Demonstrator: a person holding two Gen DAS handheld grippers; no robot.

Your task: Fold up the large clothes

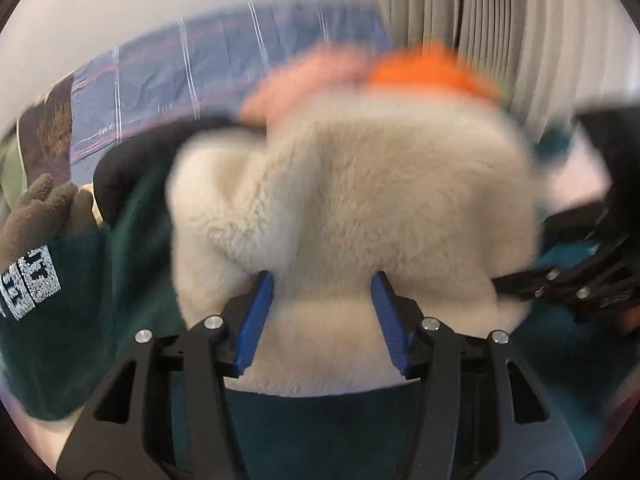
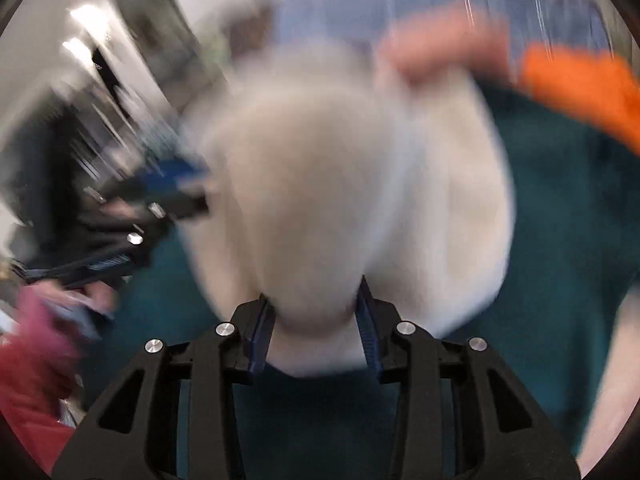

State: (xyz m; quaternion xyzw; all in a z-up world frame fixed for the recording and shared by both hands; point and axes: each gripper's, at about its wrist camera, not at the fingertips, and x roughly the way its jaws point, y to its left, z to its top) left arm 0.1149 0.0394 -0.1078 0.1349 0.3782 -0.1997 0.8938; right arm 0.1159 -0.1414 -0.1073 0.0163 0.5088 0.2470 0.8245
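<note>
While both hand-held grippers clamp cream fleece (image 1: 340, 208), teal cloth (image 1: 132, 248) beneath, blue bedspread (image 1: 224, 72), pleated curtain (image 1: 500, 20).

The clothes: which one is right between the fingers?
The fluffy cream fleece, bunched between the blue fingers. The dark green garment lies beneath and beside it; the orange one sits behind.
</note>
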